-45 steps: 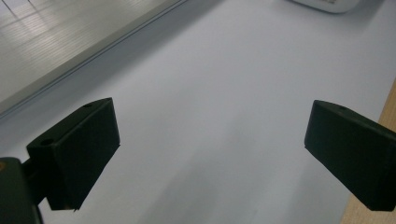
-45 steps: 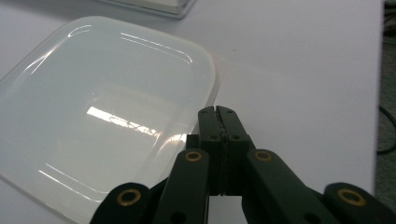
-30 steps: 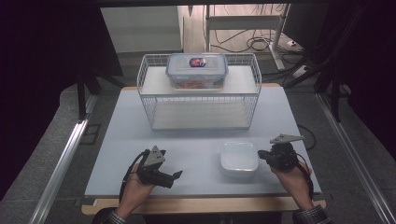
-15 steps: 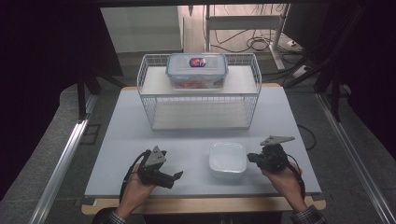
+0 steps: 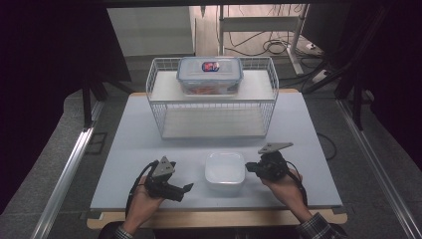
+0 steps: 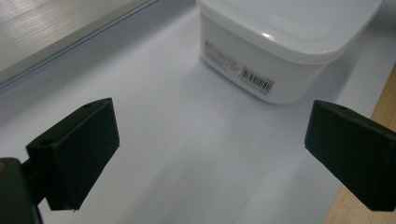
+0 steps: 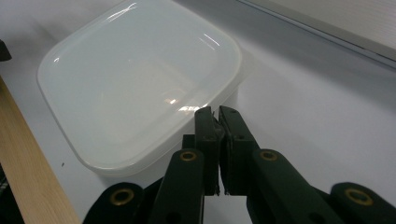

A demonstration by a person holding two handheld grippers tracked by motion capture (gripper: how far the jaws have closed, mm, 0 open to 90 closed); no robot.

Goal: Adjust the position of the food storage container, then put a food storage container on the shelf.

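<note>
We are pinching the right-hand rim of the white container (image 5: 225, 170) with our right gripper (image 5: 250, 168), jaws pressed nearly together on it. Its slightly longer side is running across the table (image 5: 149, 129), mouth facing up. It is sitting further left than a second ago. Our left gripper (image 5: 188, 188) is resting, jaws spread.

A shallow, translucent white plastic container (image 5: 225, 173) with rounded corners and a barcode label on one side wall sits upright and open-topped, apparently empty, on the pale desk (image 5: 149, 134) near its front edge.
</note>
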